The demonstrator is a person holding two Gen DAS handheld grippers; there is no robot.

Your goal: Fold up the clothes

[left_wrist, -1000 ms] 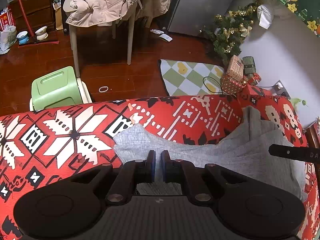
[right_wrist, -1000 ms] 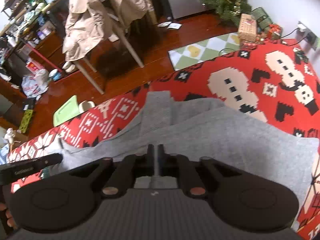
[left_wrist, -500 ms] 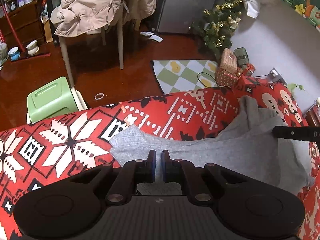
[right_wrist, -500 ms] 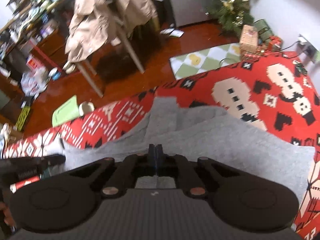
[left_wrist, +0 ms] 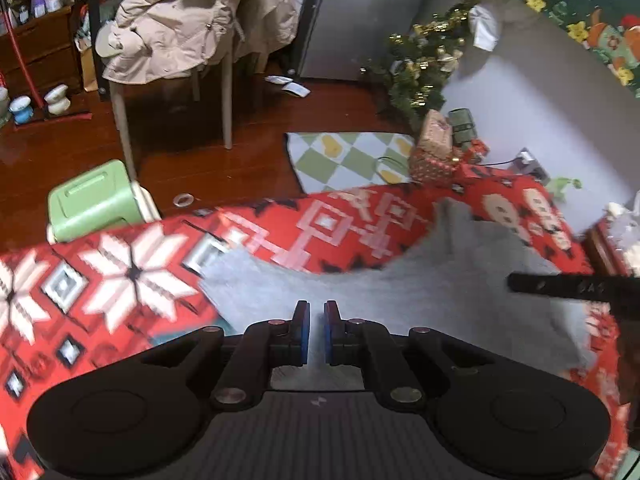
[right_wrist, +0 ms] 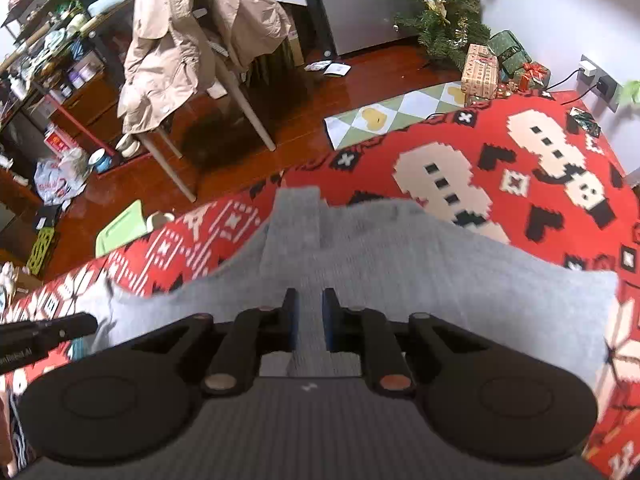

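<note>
Jaws of our left gripper (left_wrist: 316, 330) stand narrowly parted, right gripper (right_wrist: 307, 318) slightly wider; neither clamps anything. Grey garment (right_wrist: 400, 272) lies spread just ahead of and under both, on red patterned blanket (right_wrist: 500, 168).

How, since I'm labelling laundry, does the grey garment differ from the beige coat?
The grey garment lies spread low on the red patterned blanket, while the beige coat hangs draped over a chair across the floor. The grey garment looks plain and thin; the beige coat looks bulky and rumpled. Both are unfolded clothing.
</note>
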